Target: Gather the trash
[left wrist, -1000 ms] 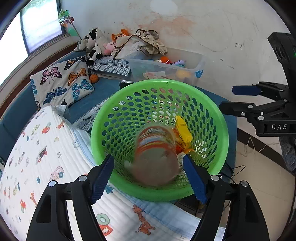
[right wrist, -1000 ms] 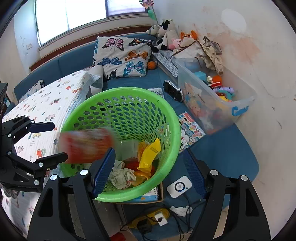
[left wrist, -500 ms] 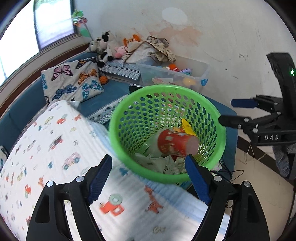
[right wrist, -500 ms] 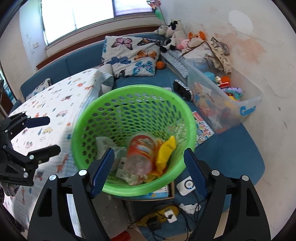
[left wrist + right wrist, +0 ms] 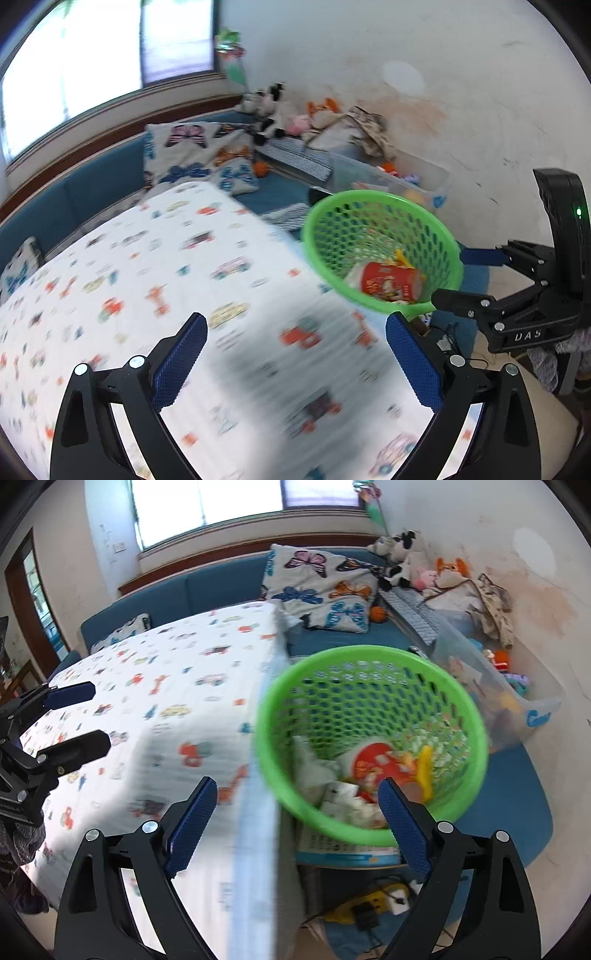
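Green plastic mesh basket (image 5: pixel 369 746) stands beside the bed (image 5: pixel 155 280), handy for dropping trash; a red cup (image 5: pixel 373 766) lies inside among wrappers. The left hand-held gripper (image 5: pixel 295 360) and right hand-held gripper (image 5: pixel 297 821), jaws just widening, gape empty over the quilt

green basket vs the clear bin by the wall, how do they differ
The green basket is round with perforated walls; the clear bin is long, boxy and solid-walled. The basket holds trash: a red cup, a yellow wrapper and crumpled paper. The bin holds what look like colourful toys. The basket stands beside the patterned bed; the bin sits against the wall. Both are lidless plastic containers.
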Demonstrator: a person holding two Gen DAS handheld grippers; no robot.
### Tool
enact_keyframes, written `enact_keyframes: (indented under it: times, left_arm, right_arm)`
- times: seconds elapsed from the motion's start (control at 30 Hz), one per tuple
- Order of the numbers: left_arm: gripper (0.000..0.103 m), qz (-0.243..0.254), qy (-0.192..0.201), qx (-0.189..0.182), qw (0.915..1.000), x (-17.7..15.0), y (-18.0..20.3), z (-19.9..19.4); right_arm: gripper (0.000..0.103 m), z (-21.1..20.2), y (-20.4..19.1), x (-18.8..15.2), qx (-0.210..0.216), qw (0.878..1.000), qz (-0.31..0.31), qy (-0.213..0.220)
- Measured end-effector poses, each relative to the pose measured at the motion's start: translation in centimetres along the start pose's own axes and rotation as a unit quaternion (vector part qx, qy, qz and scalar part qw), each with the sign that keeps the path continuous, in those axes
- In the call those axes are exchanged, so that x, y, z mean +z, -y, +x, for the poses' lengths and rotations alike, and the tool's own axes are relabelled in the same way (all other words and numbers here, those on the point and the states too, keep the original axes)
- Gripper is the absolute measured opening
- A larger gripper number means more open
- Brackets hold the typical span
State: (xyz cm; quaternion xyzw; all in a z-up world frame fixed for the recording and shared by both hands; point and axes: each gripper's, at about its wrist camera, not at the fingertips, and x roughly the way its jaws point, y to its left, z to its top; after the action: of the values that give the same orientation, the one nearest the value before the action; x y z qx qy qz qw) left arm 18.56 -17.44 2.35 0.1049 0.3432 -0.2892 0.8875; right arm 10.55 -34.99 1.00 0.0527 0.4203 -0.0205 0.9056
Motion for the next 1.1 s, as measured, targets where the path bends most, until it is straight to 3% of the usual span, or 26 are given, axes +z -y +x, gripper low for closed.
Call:
enact_keyframes:
  times: [0.27, 0.53, 0.87, 1.1]
  left_arm:
    - [0.096, -0.060, 0.010, 0.055, 0.9966, -4.5, -4.9, -4.6]
    - [0.096, -0.123, 0.013, 0.104, 0.9869, -9.1, -8.5, -8.1]
    - [0.096, -0.177, 0.023, 0.154, 0.9718, -13.3, -10.6, -11.3]
    - [0.096, -0.194, 0.025, 0.163, 0.9670, -14.7, -11.0, -12.3]
  right_arm:
    - [0.095, 0.6, -6.2, -0.6, 0.027, 0.999, -0.027, -0.003]
    - [0.097, 1.6, -11.1, -1.9, 0.041, 0.998, -0.039, -0.013]
    - [0.098, 0.8, -14.1, -2.7, 0.049, 0.998, -0.031, -0.008]
    - [0.098, -0.2, -15.3, -3.5, 0.042, 0.998, -0.044, 0.004]
